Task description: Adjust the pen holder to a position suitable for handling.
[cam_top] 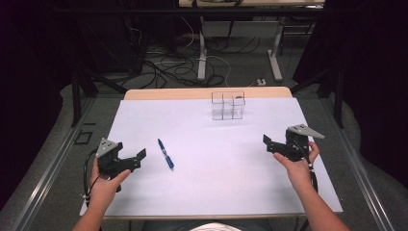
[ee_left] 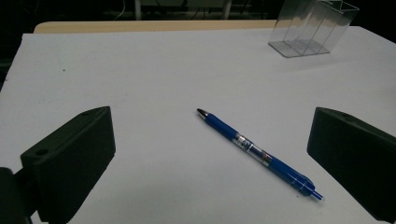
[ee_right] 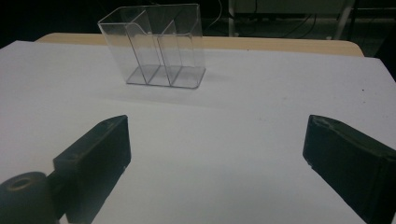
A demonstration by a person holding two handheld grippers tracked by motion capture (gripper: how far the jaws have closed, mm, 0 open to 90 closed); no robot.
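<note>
Blue retractable ballpoint pen (cam_top: 166, 154) lying flat on white table surface (cam_top: 216, 183), left of centre, just beside left gripper (cam_top: 137, 159). Left gripper jaws spread wide, empty. Right gripper (cam_top: 267, 143) at right table edge, jaws likewise spread, empty. Clear plastic compartmented holder (cam_top: 228, 105) upright at far edge, well apart from pen.

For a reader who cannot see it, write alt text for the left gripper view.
A blue pen lies flat on the white table, apart from and between the left gripper's two open black jaws, tip pointing away. A clear plastic organizer with compartments stands at the far right.
</note>
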